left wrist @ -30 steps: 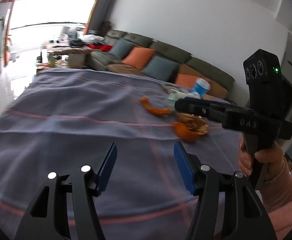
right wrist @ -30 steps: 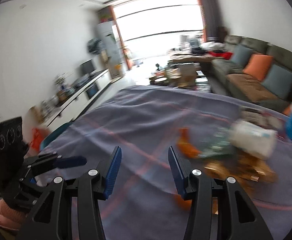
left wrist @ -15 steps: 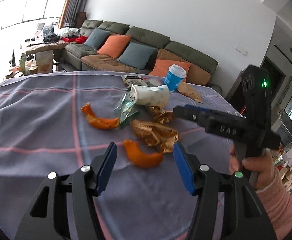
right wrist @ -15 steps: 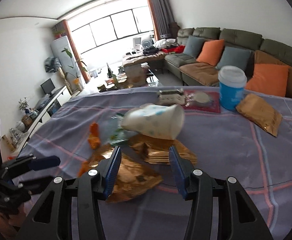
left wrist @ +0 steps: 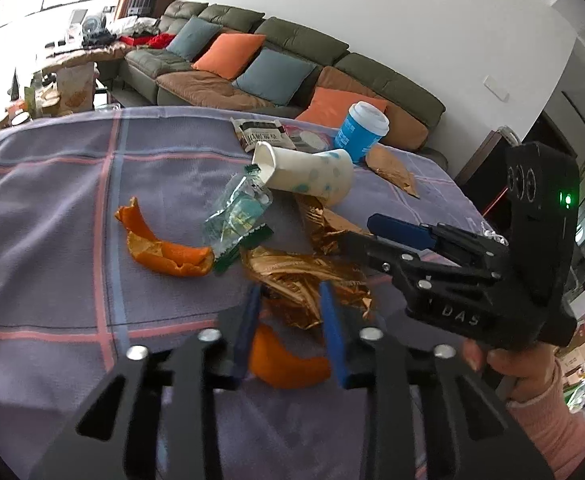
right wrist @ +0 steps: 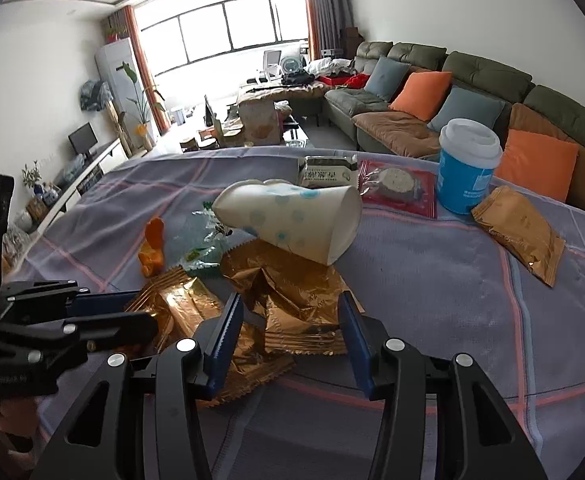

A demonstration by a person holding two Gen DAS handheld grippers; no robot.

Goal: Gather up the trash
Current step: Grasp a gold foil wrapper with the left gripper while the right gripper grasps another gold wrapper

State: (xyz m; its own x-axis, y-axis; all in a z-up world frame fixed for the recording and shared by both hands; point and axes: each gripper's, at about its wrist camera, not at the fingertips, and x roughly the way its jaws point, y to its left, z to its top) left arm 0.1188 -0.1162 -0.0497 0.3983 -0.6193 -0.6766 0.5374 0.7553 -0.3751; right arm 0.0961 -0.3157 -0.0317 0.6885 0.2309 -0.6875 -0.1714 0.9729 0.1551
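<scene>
On the worktop's near side, trash heaped under both my grippers.

My left gripper (left wrist: 290, 326) has its jaws part open, gripping nothing, astride crumpled gold wrappers (left wrist: 304, 276) with an orange peel (left wrist: 288, 364) below. My right gripper (right wrist: 290, 334) stands wider open, empty, flanking a gold wrapper (right wrist: 292, 304). A tipped paper cup (right wrist: 292, 220) rests on the heap; a blue lidded cup (right wrist: 466, 166) stands upright towards the far edge.
</scene>
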